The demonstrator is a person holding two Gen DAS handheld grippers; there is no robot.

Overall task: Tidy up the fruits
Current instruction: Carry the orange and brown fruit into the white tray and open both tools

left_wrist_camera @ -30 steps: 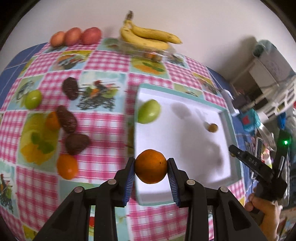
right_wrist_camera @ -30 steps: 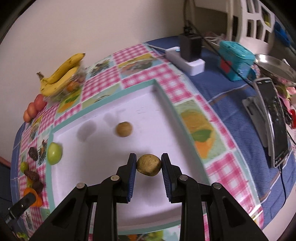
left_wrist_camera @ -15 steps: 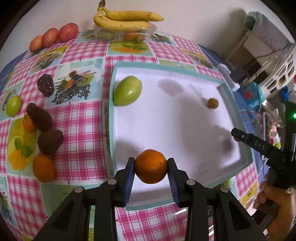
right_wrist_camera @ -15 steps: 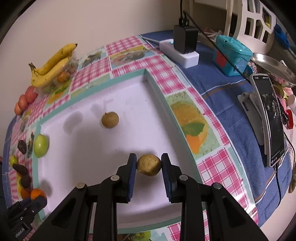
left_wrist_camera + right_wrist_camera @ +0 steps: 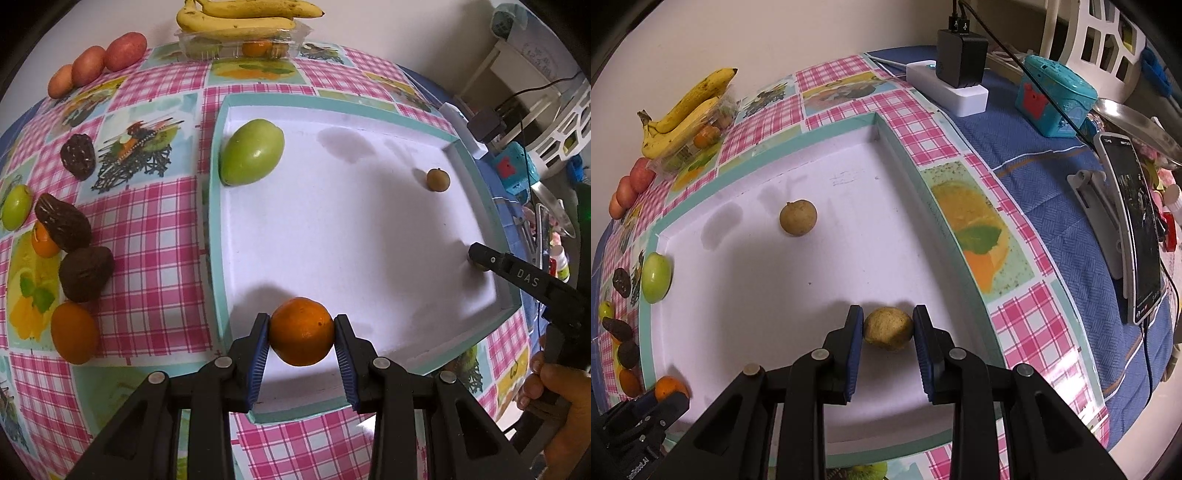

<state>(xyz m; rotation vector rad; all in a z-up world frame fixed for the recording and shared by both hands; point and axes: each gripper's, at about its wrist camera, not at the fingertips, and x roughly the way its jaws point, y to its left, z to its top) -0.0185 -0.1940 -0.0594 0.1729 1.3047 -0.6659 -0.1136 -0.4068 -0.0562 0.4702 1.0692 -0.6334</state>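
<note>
Both grippers are clamped on fruit over the white tray (image 5: 369, 400): the left gripper (image 5: 301, 336) squeezes an orange (image 5: 301, 331) above its near-left corner, the right gripper (image 5: 888, 330) a small brown fruit (image 5: 887, 328) by its right wall. Round fruit released too high could easily roll off.

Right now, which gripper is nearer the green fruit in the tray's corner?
Left. The left gripper, shut on the orange, sits along the same tray side as the green fruit. The right gripper, shut on a small brown fruit, sits by the opposite wall.
</note>
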